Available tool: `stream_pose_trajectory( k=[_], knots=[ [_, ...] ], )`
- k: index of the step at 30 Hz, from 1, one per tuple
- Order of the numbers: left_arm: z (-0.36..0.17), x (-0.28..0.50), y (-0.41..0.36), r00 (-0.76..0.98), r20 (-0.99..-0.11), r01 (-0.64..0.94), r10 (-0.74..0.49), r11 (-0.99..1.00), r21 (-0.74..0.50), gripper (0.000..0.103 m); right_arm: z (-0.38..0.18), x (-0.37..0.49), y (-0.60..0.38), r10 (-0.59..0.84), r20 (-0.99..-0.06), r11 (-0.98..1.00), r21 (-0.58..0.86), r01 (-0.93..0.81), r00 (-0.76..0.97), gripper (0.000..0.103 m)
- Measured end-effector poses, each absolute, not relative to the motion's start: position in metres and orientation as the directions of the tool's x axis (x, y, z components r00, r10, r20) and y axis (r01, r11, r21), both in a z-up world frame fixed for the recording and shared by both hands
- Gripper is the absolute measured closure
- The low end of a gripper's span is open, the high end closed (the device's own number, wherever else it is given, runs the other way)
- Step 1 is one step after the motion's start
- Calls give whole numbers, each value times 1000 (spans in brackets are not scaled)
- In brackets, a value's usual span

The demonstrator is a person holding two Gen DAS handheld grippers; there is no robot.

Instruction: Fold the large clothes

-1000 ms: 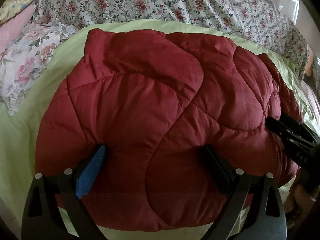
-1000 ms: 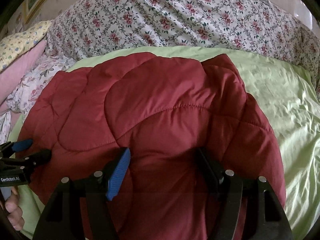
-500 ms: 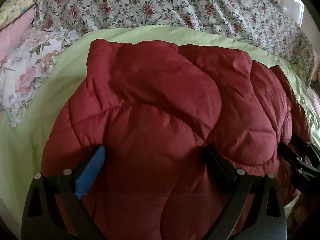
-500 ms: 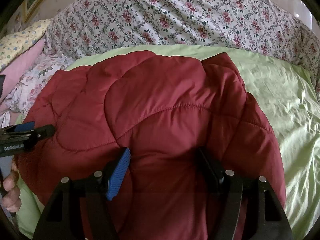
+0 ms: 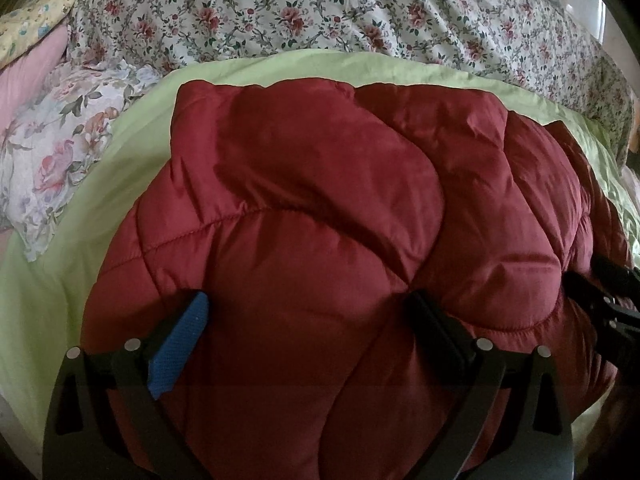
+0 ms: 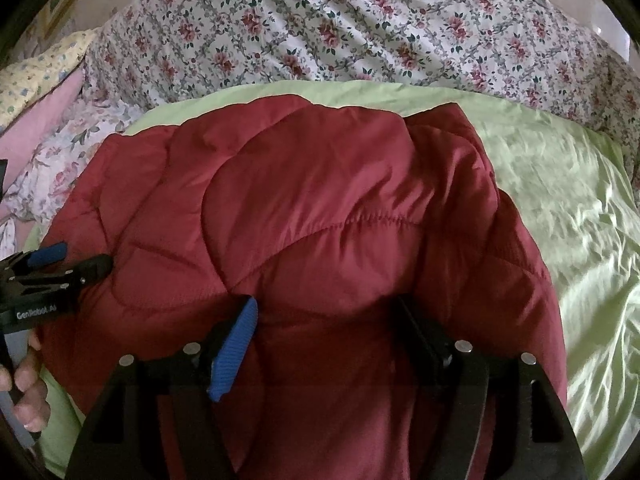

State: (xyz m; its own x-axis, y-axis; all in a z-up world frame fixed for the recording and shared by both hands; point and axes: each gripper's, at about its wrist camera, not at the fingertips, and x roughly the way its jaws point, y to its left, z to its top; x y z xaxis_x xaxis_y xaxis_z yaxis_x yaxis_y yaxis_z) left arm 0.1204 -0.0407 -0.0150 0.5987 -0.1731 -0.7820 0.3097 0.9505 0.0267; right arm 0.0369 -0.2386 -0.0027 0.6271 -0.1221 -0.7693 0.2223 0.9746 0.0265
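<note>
Both grippers, left gripper (image 5: 308,332) at the 7 o'clock edge and right gripper (image 6: 326,334) at 5, straddle the puffy red jacket (image 5: 320,208) folded on the green sheet (image 5: 52,280), fingers spread wide, the right's opening, seemingly to let go.

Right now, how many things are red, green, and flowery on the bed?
Red: 1, the puffy quilted red jacket
Green: 1, the light green satin sheet
Flowery: 2, the rose-print white quilt and the pastel floral pillow
Total: 4
</note>
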Motion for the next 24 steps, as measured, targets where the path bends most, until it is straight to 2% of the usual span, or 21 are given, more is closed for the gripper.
stream_pose_trajectory(
  k=[16, 24],
  knots=[
    [-14, 121, -41, 600, -783, 306, -164, 951, 36, 2, -5, 38, -239, -136, -760, 972, 23, 236, 635, 26],
    [13, 83, -22, 611, -766, 315, -199, 949, 4, 3, -2, 37, -239, -128, -758, 969, 41, 242, 640, 26]
  ],
)
